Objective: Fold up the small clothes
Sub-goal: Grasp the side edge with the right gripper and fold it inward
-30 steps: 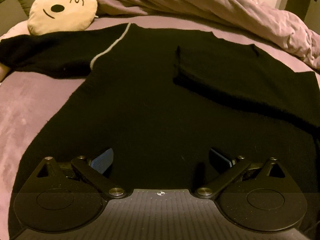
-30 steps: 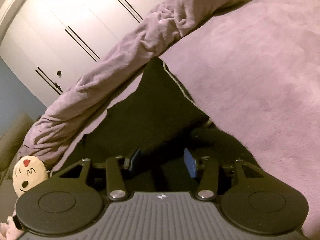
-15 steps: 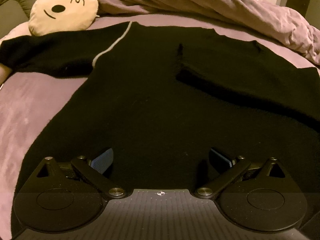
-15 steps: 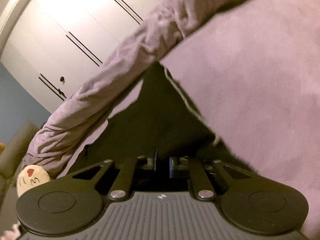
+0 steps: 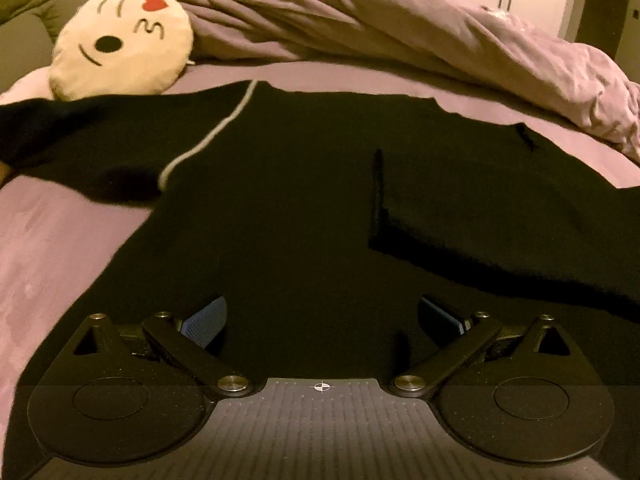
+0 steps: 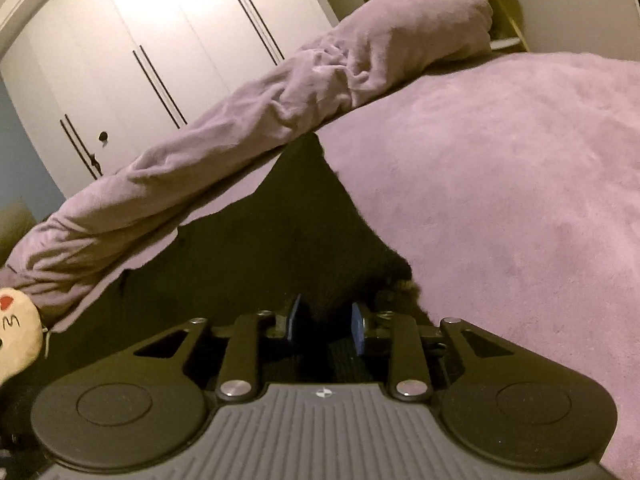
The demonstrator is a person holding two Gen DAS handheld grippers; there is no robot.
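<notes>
A black sweater (image 5: 280, 200) lies spread on the purple bed sheet (image 5: 52, 240). Its right sleeve (image 5: 480, 216) is folded in across the body, while the left sleeve (image 5: 80, 136) still points out to the left, beside a white seam stripe (image 5: 200, 144). My left gripper (image 5: 322, 312) hovers open over the lower body of the sweater, with nothing between its fingers. In the right wrist view, my right gripper (image 6: 326, 318) sits at the sweater's (image 6: 280, 232) right edge. Its jaws are opening, with black fabric lying between and under the pads.
A cream emoji pillow (image 5: 120, 44) rests at the far left, touching the outstretched sleeve. A bunched purple duvet (image 5: 360, 20) runs along the far side of the bed. White wardrobe doors (image 6: 140, 40) stand behind it. Bare sheet (image 6: 520, 200) lies to the right of the sweater.
The right gripper closed on the sweater's edge, then parted again, and it rolled somewhat. The left gripper moved forward over the sweater, still open.
</notes>
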